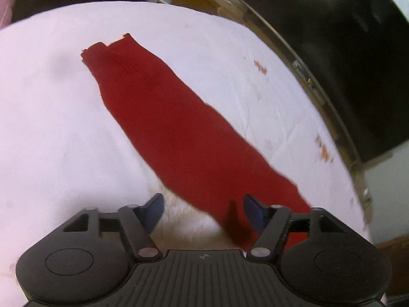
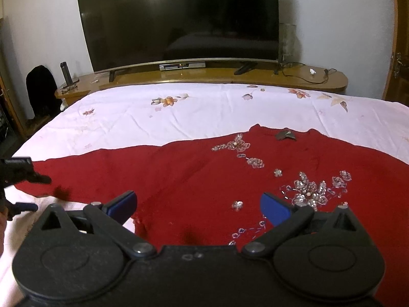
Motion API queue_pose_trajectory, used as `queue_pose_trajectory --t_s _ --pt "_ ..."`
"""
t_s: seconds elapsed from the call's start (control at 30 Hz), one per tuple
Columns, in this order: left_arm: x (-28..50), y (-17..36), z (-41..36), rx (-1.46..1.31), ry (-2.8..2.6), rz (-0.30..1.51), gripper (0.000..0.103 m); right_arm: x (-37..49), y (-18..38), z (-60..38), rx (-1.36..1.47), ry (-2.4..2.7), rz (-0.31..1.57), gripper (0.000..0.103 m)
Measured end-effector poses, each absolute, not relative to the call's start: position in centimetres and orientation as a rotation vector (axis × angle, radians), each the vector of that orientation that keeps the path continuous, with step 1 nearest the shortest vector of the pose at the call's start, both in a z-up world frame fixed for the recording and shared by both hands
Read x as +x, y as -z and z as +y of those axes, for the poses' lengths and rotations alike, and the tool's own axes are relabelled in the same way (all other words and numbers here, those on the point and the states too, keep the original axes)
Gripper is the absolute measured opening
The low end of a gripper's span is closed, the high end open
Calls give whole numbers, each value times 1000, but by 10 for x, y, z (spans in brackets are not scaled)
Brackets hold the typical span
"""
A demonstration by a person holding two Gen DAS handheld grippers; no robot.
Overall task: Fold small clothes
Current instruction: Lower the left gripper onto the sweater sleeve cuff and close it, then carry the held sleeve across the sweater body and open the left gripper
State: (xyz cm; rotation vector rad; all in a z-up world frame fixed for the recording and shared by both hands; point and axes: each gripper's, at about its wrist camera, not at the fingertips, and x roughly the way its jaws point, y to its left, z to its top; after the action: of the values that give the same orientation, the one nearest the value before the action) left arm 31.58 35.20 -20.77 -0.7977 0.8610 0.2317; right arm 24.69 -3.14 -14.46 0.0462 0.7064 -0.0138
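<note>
Nearest, left claw: my left claw (image 1: pixel 203 211) stood wide open with nothing between its blue pads, low over the near end of the sleeve (image 1: pixel 179 133).
Right claw: my right claw (image 2: pixel 199 208) was likewise fully spread and held nothing, poised over the body of the red sweater (image 2: pixel 230 184), close to its lower left edge.
Garment: the sweater lay flat, front up, on the white bedsheet (image 2: pixel 179 112), one sleeve stretched out to my left toward the cuff (image 1: pixel 107 48).
Decoration: beaded flowers (image 2: pixel 309 192) were scattered across the chest, and a small dark tag or label (image 2: pixel 285 135) sat at the neckline.
Step in hand: I judged the folding not yet begun; both claws looked placed for a first grasp.
Next move: I reckoned the left claw needed to close on the sleeve and carry it across the body, while the right pinned or lifted the side edge, keeping clear of the beadwork.
Farther off: a wooden TV stand (image 2: pixel 255 75) stood beyond the bed, carrying a large dark television (image 2: pixel 179 18).
Writing: none was legible to me; the neckline tag was too small to read.
</note>
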Motion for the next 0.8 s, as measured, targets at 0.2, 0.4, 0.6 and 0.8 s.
queue_pose_trajectory --t_s 0.2,0.4,0.6,0.8 --pt "328 223 368 -881 -229 786 65 250 149 -29 46 14 714 102" --pt "338 235 375 -915 -274 734 15 251 152 -31 48 35 718 102" --pt "334 218 361 -794 -295 663 4 247 152 -40 60 48 720 102" --pt "341 149 274 -453 -58 523 5 240 148 -62 88 77 707 102"
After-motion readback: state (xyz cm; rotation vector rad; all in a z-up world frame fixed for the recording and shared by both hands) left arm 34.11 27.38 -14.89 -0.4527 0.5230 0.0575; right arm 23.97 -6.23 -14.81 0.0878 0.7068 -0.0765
